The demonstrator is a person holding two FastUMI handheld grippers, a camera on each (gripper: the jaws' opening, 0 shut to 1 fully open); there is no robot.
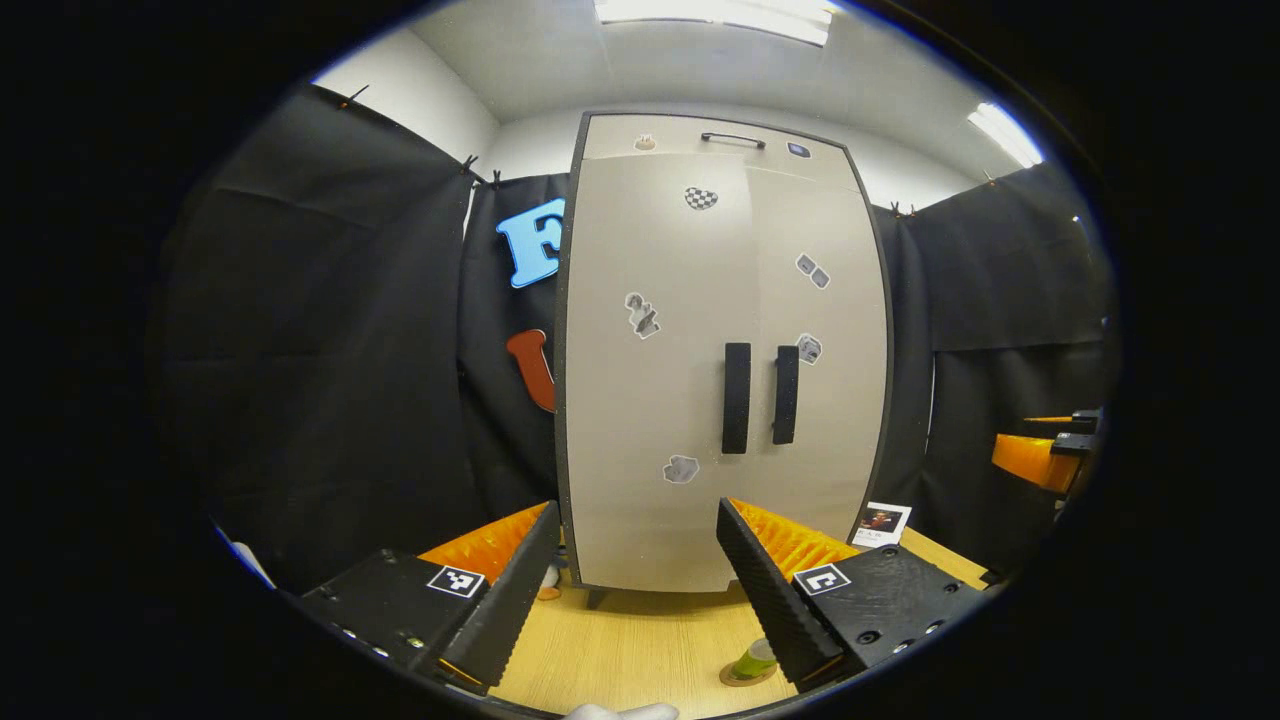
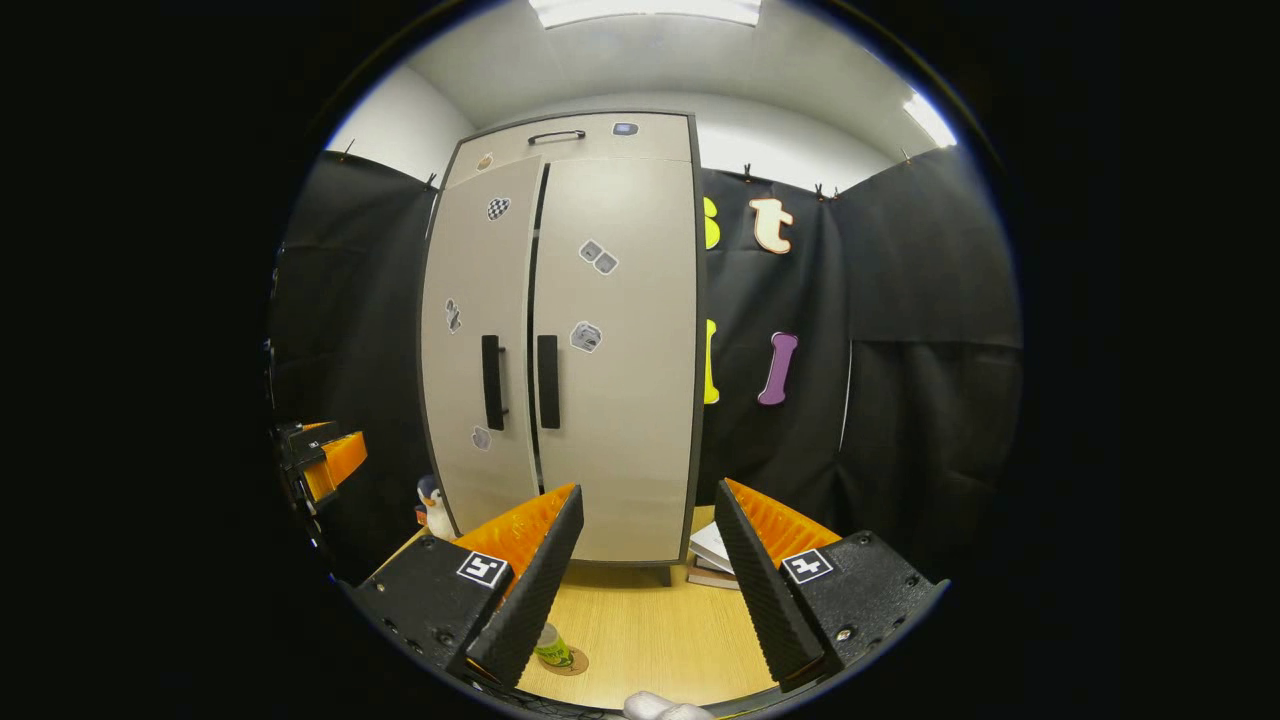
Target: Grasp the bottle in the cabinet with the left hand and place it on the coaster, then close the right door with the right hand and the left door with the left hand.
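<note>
wooden table (image 1: 640, 640) | cabinet (image 1: 720, 350) doors closed | bottle (image 1: 755, 658) on coaster (image 1: 735, 678) | both hand-held grippers released, holding nothing

Both views face the cabinet (image 1: 720, 350) front from nearby

open tabletop (image 2: 650, 630) before shut cabinet (image 2: 600, 350), bottle (image 2: 550, 648) on coaster (image 2: 572, 662) front-left, books (image 2: 712, 560) right

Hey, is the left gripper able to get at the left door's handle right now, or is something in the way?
Probably yes. The left gripper is open, empty, and faces the cabinet's left door handle across bare table. The bottle on its coaster sits low, off that line.
</note>
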